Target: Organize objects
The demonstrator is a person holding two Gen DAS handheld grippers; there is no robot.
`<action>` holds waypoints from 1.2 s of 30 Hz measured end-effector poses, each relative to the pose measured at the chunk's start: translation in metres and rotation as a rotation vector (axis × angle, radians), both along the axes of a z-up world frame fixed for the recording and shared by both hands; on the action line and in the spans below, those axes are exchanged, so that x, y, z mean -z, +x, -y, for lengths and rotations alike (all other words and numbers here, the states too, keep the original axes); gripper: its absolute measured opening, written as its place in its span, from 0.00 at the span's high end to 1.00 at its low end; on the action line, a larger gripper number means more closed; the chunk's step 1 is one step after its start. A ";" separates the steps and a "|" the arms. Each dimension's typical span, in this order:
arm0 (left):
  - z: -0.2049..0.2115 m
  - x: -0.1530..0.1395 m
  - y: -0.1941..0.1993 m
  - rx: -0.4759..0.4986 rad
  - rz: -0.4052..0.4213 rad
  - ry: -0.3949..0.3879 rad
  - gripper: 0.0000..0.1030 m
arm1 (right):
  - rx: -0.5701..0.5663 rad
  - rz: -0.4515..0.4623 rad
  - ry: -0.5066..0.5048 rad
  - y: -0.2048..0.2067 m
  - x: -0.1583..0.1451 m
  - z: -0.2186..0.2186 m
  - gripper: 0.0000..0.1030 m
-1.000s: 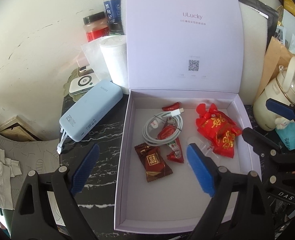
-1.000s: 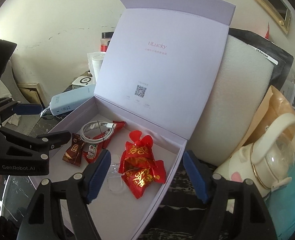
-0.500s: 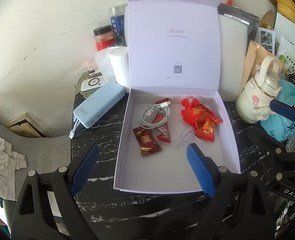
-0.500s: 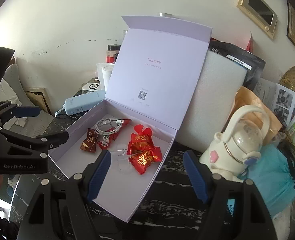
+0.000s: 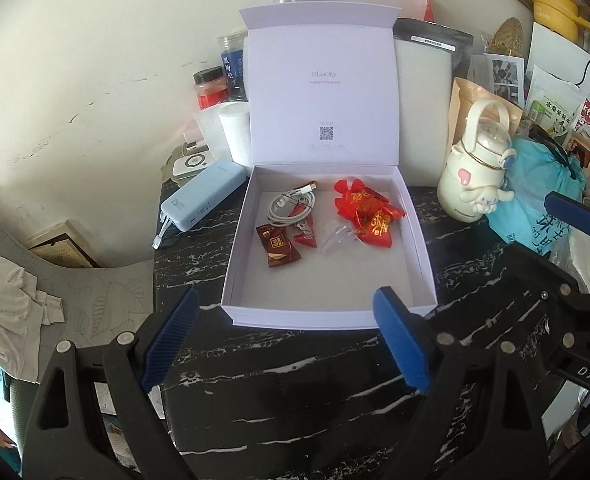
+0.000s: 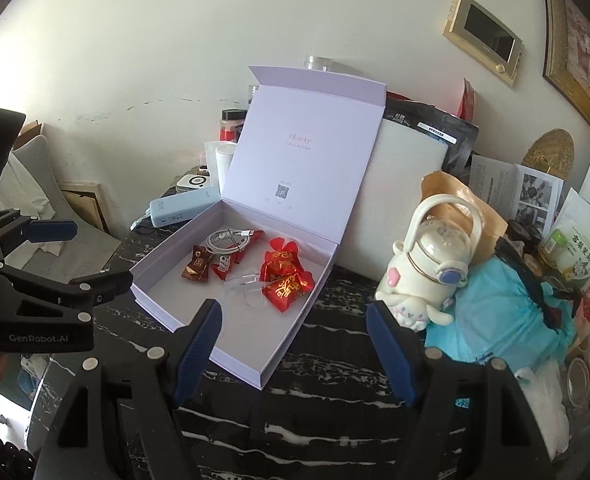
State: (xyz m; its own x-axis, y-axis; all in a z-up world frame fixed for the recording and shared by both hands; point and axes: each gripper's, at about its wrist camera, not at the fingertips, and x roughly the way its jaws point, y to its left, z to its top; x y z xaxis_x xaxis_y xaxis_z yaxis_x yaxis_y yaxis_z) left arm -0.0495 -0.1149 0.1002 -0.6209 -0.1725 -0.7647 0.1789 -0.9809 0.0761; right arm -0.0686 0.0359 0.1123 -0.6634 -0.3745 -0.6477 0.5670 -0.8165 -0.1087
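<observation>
An open lilac box (image 5: 303,318) stands on the black marbled table, its lid upright. Inside lie a coiled white cable (image 5: 291,208), a brown candy (image 5: 277,246), a small red packet (image 5: 306,234), a clear plastic piece (image 5: 337,238) and a bunch of red candy packets (image 5: 369,212). A light blue power bank (image 5: 203,200) lies just left of the box. My left gripper (image 5: 285,294) hovers open in front of the box's near wall, holding nothing. My right gripper (image 6: 293,306) is open and empty near the box's (image 6: 151,304) right front corner.
A cream cartoon bottle (image 5: 475,172) and a teal bag (image 5: 543,200) crowd the table right of the box. Jars, a white roll (image 5: 235,132) and a foam block (image 6: 403,184) stand behind it. Left of the table edge sits a grey cushion with cloth (image 5: 11,296).
Both grippers have drawn back and upward from the box, which now looks smaller and farther away. Both stay open and empty. The box contents have not moved.
</observation>
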 end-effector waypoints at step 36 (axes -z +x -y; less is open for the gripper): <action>-0.018 0.039 0.072 0.001 0.080 0.008 0.14 | 0.049 0.092 0.034 0.072 0.043 -0.022 0.27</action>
